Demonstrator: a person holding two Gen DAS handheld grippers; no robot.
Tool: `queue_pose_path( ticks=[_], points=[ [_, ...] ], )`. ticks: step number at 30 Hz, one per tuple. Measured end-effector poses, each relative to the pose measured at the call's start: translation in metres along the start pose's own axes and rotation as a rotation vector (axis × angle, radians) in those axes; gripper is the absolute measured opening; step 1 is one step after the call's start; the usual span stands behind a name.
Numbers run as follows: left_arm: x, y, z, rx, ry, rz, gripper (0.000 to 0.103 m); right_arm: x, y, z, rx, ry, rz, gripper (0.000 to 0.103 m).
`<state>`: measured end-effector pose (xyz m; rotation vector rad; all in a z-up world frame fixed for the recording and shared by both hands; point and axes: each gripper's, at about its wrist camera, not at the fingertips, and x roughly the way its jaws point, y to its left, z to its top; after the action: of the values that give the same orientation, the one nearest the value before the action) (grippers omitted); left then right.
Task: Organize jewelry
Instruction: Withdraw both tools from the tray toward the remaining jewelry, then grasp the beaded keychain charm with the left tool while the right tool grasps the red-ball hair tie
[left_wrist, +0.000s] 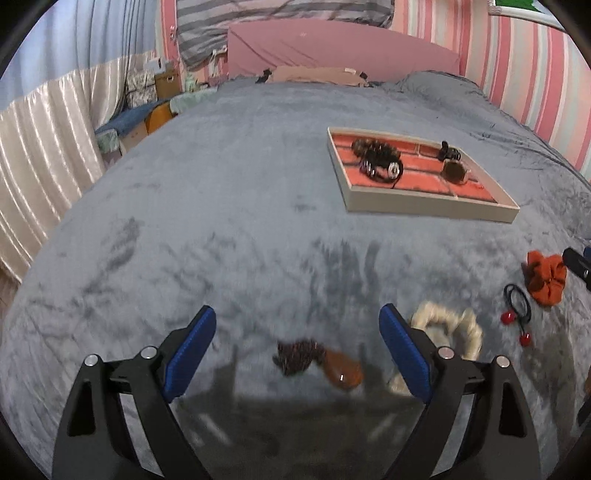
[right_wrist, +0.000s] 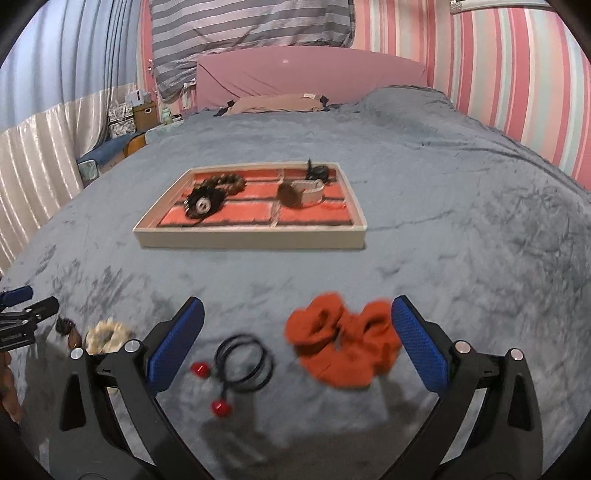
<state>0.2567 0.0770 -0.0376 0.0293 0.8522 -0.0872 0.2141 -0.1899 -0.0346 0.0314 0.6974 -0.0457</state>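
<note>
Nearest the left wrist camera, the left gripper (left_wrist: 297, 332) hangs over the bed (left_wrist: 221, 221) with its jaws spread wide and nothing between the blue pads (left_wrist: 190, 354). Just ahead of it, between the pads, lies a blurred dark-and-brown hair clip (left_wrist: 317, 363) on the grey blanket. A cream scrunchie (left_wrist: 456, 328) lies just beside the right-hand pad, partly hidden behind it.

The right gripper (right_wrist: 297, 341) also stands wide open and empty. An orange scrunchie (right_wrist: 343, 343) lies between its pads, close to the right-hand one, though whether they touch cannot be told. A black hair tie (right_wrist: 245, 362) with two red beads (right_wrist: 221, 408) lies nearer the left-hand pad. From this view the left gripper's tip shows at the far left edge, with the cream scrunchie (right_wrist: 107, 336) near it.

Farther up the bed sits a shallow tray (right_wrist: 251, 240) with a pale rim and orange-lined compartments. In its left part lie a brown braided piece (right_wrist: 227, 182) and a dark round piece with a pale centre (right_wrist: 202, 204), touching each other. In its right part lies a watch (right_wrist: 301, 192) with a brown face and pale strap, and behind it a small black item (right_wrist: 317, 171) too small to identify.

A pink headboard (right_wrist: 310, 74) and striped wall (right_wrist: 498, 74) stand beyond the bed.
</note>
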Motion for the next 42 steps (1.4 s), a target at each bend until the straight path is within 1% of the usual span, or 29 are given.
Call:
queue_pose_path(
  ticks=[6,8,14,17,21,25,26,27,28,29,31,33,36,37,40,42],
  points=[
    [0.005,0.009,-0.019,-0.014,0.014,0.01,0.088,0.004,0.022,-0.029,-0.029,0.046,0.014,0.098],
    [0.008,0.013,-0.022,-0.025,0.025,0.009,0.088,0.01,0.025,-0.035,-0.029,0.071,0.02,0.088],
    [0.018,0.023,-0.027,-0.054,0.051,-0.011,0.088,0.028,0.031,-0.04,-0.027,0.124,0.043,0.074],
    [0.022,0.026,-0.028,-0.063,0.059,-0.029,0.088,0.038,0.032,-0.04,-0.019,0.148,0.039,0.073],
    [0.027,0.027,-0.029,-0.065,0.062,-0.046,0.088,0.046,0.033,-0.041,-0.021,0.155,0.036,0.072],
    [0.031,0.029,-0.027,-0.07,0.059,-0.067,0.087,0.051,0.03,-0.039,-0.01,0.157,0.038,0.067],
    [0.032,0.029,-0.026,-0.072,0.056,-0.073,0.082,0.053,0.029,-0.039,-0.005,0.16,0.044,0.064],
    [0.032,0.03,-0.026,-0.074,0.053,-0.08,0.07,0.055,0.028,-0.039,-0.001,0.163,0.047,0.062],
    [0.033,0.029,-0.026,-0.075,0.052,-0.089,0.064,0.059,0.027,-0.039,0.0,0.179,0.045,0.049],
    [0.033,0.03,-0.025,-0.075,0.052,-0.094,0.059,0.063,0.027,-0.04,0.004,0.196,0.05,0.047],
    [0.033,0.029,-0.026,-0.074,0.048,-0.099,0.056,0.064,0.026,-0.042,0.009,0.194,0.055,0.047],
    [0.032,0.028,-0.027,-0.07,0.042,-0.11,0.044,0.063,0.026,-0.042,0.006,0.193,0.056,0.045],
    [0.03,0.024,-0.028,-0.054,0.036,-0.12,0.035,0.063,0.025,-0.042,0.009,0.192,0.062,0.042],
    [0.029,0.022,-0.028,-0.048,0.034,-0.119,0.034,0.063,0.025,-0.042,0.009,0.192,0.063,0.04],
    [0.029,0.022,-0.028,-0.05,0.032,-0.124,0.031,0.062,0.026,-0.042,0.004,0.187,0.073,0.028],
    [0.029,0.023,-0.028,-0.055,0.032,-0.128,0.03,0.062,0.028,-0.041,-0.003,0.185,0.08,0.024]
  ],
)
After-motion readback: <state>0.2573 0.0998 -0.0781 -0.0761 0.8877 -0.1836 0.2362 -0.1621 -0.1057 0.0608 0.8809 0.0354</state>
